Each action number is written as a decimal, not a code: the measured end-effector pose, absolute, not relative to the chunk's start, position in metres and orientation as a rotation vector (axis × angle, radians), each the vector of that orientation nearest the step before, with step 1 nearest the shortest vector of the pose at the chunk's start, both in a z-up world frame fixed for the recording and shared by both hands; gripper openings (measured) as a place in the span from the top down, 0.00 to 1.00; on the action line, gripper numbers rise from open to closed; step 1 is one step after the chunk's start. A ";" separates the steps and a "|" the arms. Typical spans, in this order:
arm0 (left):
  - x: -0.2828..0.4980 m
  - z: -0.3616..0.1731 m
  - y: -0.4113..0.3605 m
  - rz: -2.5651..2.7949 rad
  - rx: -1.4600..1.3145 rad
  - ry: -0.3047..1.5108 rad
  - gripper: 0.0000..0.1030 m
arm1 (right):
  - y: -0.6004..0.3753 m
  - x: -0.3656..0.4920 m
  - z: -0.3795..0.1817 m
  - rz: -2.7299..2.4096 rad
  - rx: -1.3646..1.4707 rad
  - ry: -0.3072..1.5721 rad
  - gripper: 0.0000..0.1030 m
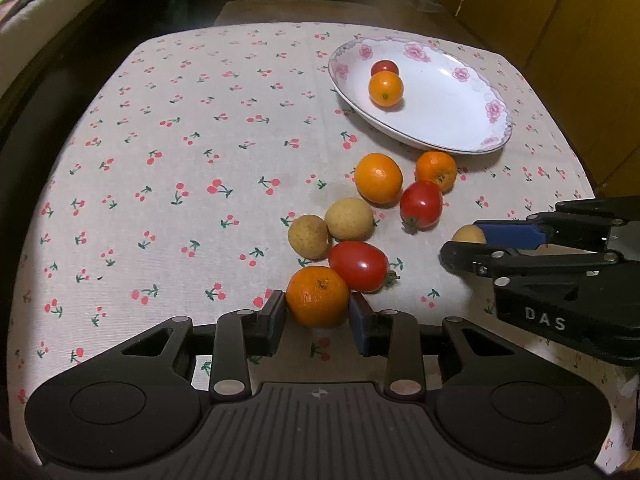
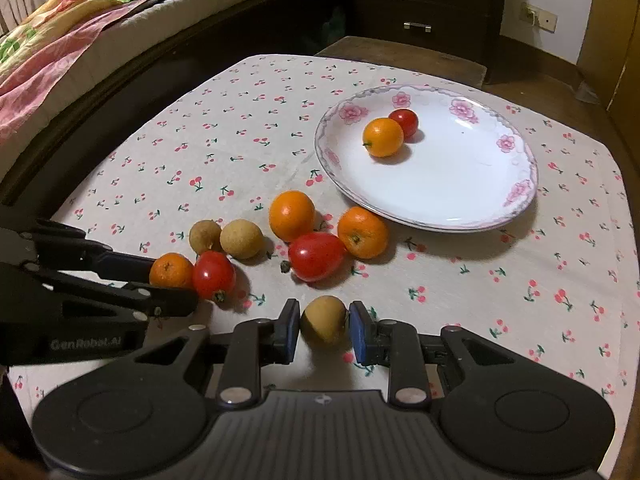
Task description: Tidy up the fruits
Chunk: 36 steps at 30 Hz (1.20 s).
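A white floral plate [image 1: 472, 120] [image 2: 460, 204] holds one orange [image 1: 385, 88] [image 2: 383, 137] and one small tomato [image 1: 384, 67] [image 2: 405, 120]. On the cloth lie oranges, tomatoes and tan longans. My left gripper [image 1: 318, 318] [image 2: 172, 282] has its pads against both sides of an orange [image 1: 317, 296] [image 2: 171, 270] resting on the cloth. My right gripper [image 2: 324, 326] [image 1: 464, 246] closes around a tan longan [image 2: 323, 319] [image 1: 469, 235], with slight gaps at the pads.
Loose fruit on the cherry-print tablecloth [image 1: 180, 168]: two oranges [image 1: 378, 178] [image 1: 436, 170], two tomatoes [image 1: 421, 204] [image 1: 359, 266], two longans [image 1: 349, 218] [image 1: 308, 237]. A bed [image 2: 80, 20] lies at the left, a dark drawer chest [image 2: 420, 0] behind.
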<state>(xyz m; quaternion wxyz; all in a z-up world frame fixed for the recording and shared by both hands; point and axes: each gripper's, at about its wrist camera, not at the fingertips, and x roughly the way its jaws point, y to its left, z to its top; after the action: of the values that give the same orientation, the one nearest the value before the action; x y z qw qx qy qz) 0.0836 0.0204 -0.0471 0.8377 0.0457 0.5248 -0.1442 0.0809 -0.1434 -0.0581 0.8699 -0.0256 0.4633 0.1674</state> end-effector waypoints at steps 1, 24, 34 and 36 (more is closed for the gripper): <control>0.082 -0.046 0.020 -0.310 0.102 1.110 0.59 | -0.146 0.080 -0.057 0.350 -0.052 0.970 0.73; 0.079 -0.054 0.014 -0.319 0.163 1.091 0.44 | -0.146 0.066 -0.065 0.399 -0.106 0.997 0.72; 0.076 -0.053 0.013 -0.323 0.168 1.088 0.59 | -0.145 0.060 -0.064 0.382 -0.133 1.013 0.74; 0.075 -0.051 0.013 -0.321 0.168 1.086 0.59 | -0.147 0.058 -0.062 0.375 -0.125 1.014 0.74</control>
<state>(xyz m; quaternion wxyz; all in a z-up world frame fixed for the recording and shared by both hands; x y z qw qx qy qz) 0.0749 0.0130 -0.0506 0.8407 0.0793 0.5137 -0.1520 0.0579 -0.1469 -0.0622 0.8557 -0.0596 0.4822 0.1782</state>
